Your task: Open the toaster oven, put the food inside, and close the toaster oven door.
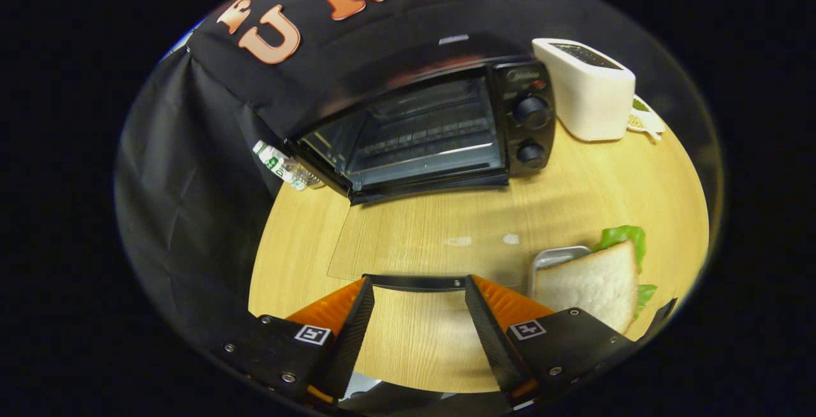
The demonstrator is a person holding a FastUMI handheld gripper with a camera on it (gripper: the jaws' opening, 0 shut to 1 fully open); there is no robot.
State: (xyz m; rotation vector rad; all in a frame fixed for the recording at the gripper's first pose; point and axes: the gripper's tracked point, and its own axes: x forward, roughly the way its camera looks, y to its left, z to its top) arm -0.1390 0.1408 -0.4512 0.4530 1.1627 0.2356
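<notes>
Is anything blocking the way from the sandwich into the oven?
Nothing visible. The toaster oven is open, and its glass door lies flat and bare. The sandwich sits on its tray beside the open tool, whose fingers flank the door handle.

Count from my tool point(417, 286), its two fingers point(347, 315) spread apart, with a dark bar, which looks to be the handle of the oven's lowered glass door, lying across their tips. One toaster oven point(421, 130), two knobs point(531, 111) on its panel. One white pop-up toaster point(586, 88). One sandwich point(593, 283), lettuce showing, on one metal tray point(553, 256). One small dish point(644, 120) beyond the toaster. One plastic bottle point(284, 165) lying beside the oven. One table point(446, 226).
</notes>
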